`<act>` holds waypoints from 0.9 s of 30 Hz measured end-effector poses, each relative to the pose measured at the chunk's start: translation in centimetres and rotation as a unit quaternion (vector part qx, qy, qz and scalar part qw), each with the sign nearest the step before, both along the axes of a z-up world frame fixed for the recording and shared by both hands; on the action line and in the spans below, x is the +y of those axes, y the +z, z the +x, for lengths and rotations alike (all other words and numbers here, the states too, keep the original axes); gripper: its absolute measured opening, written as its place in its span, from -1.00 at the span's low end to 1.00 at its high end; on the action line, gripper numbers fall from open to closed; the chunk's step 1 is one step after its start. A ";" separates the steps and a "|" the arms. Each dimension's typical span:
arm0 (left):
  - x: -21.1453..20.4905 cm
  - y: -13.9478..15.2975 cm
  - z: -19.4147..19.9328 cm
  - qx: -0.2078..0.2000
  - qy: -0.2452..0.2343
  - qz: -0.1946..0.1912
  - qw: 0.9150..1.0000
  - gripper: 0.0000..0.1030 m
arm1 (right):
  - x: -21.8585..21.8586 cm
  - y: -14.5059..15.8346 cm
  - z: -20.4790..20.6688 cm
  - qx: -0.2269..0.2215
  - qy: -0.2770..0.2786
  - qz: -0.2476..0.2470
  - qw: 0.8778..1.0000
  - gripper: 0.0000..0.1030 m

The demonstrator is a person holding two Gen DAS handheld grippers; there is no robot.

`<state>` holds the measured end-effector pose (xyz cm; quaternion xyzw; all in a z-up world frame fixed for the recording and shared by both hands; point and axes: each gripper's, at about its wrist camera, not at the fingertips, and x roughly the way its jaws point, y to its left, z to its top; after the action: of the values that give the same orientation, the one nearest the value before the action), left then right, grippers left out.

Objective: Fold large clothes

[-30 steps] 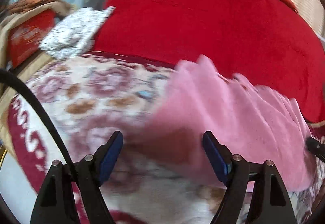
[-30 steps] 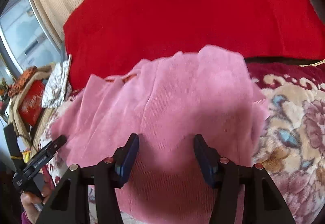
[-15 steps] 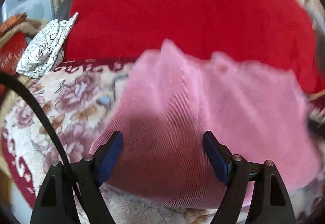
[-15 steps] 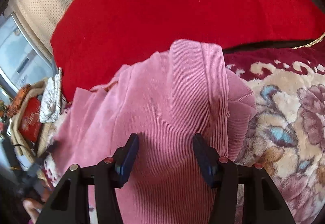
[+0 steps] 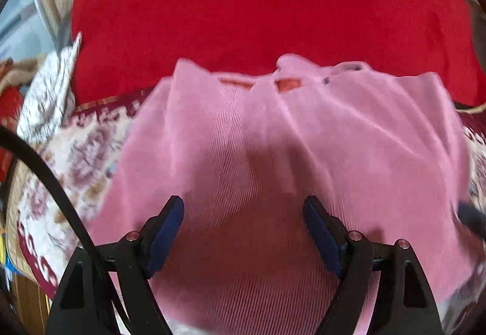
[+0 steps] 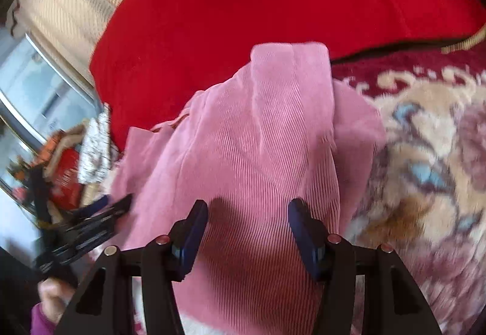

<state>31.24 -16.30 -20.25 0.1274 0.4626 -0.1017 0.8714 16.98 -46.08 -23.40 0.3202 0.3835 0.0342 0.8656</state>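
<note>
From the left wrist camera, the pink corduroy garment [image 5: 273,152] lies spread on the floral blanket [image 5: 76,152], its far edge reaching the red cushion [image 5: 258,0] that rises behind it. The left gripper [image 5: 243,222] hovers over the near part of the garment with its blue-padded fingers [image 5: 165,231] wide apart and nothing between them but the cloth lying below. A white patterned cloth [image 5: 48,98] sits to the left of the garment, against the red cushion's left edge. A black cable [image 5: 45,180] curves across the blanket on the garment's left side. The picture is somewhat blurred, so fine creases are hard to read.

From the right wrist camera, the pink corduroy garment [image 6: 243,152] lies bunched in a long ridge on the floral blanket [image 6: 425,167], its narrow far end touching the red cushion [image 6: 273,0]. The right gripper [image 6: 247,225] is poised over the near end of the garment, fingers [image 6: 303,234] spread apart, not pinching the fabric. The left gripper [image 6: 118,202] shows blurred just left of the garment, held by the person's left hand [image 6: 51,298]. Cream curtains [image 6: 76,0] hang to the left of the cushion.
</note>
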 end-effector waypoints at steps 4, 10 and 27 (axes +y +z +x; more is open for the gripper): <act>-0.2 -1.5 2.1 0.000 0.023 0.025 0.999 0.70 | -0.8 -0.4 -1.8 -0.007 0.019 0.034 0.999 0.12; -0.7 -1.1 3.6 0.017 0.043 0.058 0.997 0.71 | -1.4 -0.4 -2.9 -0.009 0.042 0.048 0.998 0.12; -1.8 -1.1 4.3 -0.017 0.035 0.080 0.996 0.71 | -2.3 0.4 -5.5 -0.019 0.052 0.034 0.998 0.12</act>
<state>35.49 -18.09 -21.39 0.1822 0.4583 -0.0310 0.8694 11.53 -48.42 -22.99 0.3283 0.3816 0.0979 0.8585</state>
